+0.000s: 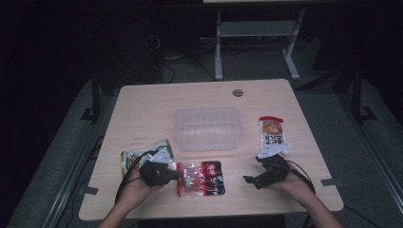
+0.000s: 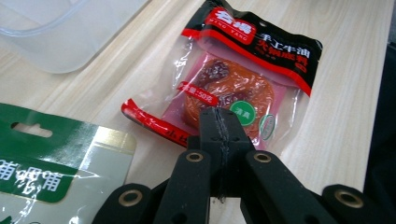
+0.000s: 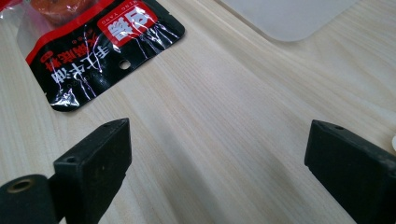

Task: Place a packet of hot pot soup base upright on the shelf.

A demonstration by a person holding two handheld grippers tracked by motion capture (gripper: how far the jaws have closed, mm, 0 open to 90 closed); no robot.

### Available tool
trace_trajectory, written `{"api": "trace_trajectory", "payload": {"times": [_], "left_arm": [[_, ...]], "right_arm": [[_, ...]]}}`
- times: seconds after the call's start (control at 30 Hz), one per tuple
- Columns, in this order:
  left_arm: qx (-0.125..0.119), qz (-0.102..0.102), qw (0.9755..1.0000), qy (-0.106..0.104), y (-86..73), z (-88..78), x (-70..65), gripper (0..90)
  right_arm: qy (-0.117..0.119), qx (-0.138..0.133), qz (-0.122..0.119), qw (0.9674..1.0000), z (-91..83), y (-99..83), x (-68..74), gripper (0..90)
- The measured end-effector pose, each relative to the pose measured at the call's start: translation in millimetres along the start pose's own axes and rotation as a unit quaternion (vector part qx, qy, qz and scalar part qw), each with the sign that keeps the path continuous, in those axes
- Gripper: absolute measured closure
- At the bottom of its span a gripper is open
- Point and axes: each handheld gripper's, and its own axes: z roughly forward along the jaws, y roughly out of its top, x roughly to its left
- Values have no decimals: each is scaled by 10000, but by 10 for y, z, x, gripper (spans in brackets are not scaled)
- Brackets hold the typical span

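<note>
Three snack pouches lie on the counter (image 1: 142, 102) in front of a clear plastic tub (image 1: 208, 127). Left gripper (image 1: 177, 174) hovers beside the green pouch (image 1: 142, 156), jaws pressed together and empty, tips just reaching the left edge of the red-and-black pouch (image 2: 238, 79). This pouch runs lengthwise left to right, between both hands. Right gripper (image 1: 247, 179), jaws wide apart, stands farther away.
</note>
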Motion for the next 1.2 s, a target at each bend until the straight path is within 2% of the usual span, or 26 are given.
{"api": "trace_trajectory", "payload": {"times": [0.03,0.13,0.33,0.37,0.47,0.77,0.93,1.0,1.2], "left_arm": [[39,81,10000,37,4,10,18,897],[58,22,10000,49,4,46,26,897],[207,65,9997,71,-10,91,65,897],[163,-12,9998,75,-18,107,63,897],[260,18,9996,52,-29,118,88,897],[414,-150,9990,6,-49,172,104,897],[526,-138,9985,52,-68,185,114,897],[516,-205,9985,31,-79,183,126,897],[539,-160,9984,68,-73,184,114,897]], "right_arm": [[0,17,-7,10000,4,-3,-4,68],[-3,18,-26,10000,10,-4,-12,68],[-10,13,11,10000,4,-2,-9,68],[-13,13,16,10000,5,-2,-9,68],[-10,12,14,10000,5,-1,-10,68],[-21,12,3,10000,-3,-1,-12,68],[-6,-7,23,10000,-15,7,0,68],[68,-47,50,10000,-25,19,11,68],[306,-196,82,9993,-61,74,96,68]]}}
